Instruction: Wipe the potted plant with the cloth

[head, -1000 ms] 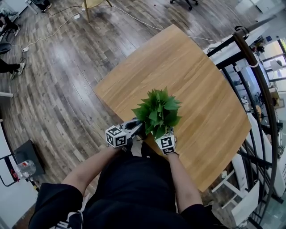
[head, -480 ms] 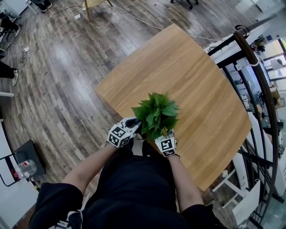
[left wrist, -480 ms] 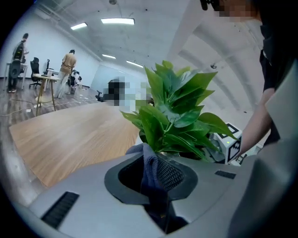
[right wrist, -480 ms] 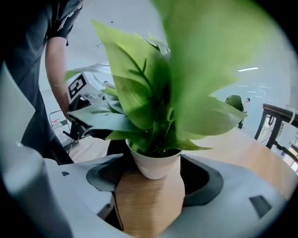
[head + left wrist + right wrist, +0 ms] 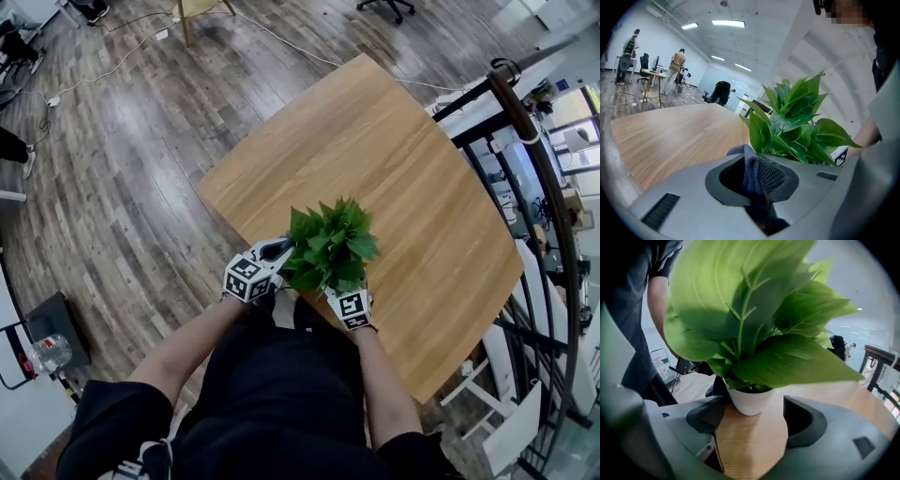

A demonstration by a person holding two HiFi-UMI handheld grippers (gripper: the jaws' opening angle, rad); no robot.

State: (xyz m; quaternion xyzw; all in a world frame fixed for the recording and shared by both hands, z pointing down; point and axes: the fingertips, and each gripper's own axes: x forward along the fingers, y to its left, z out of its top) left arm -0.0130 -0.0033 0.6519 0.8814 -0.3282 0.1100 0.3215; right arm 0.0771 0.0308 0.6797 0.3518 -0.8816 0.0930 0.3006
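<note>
I have one plant (image 5: 330, 246) in one white pot (image 5: 749, 401) on the one table (image 5: 403, 159), with my left gripper (image 5: 757, 180) clenched on the one blue cloth (image 5: 761, 169) just left of the plant and my right gripper (image 5: 754, 423) released, its two jaws apart, empty, just before the pot.

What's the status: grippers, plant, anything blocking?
Left gripper shut on dark blue-grey cloth, beside the green-leaved plant in a white pot. Right gripper open, pot ahead of its fingers, ungripped. Nothing blocking.
</note>
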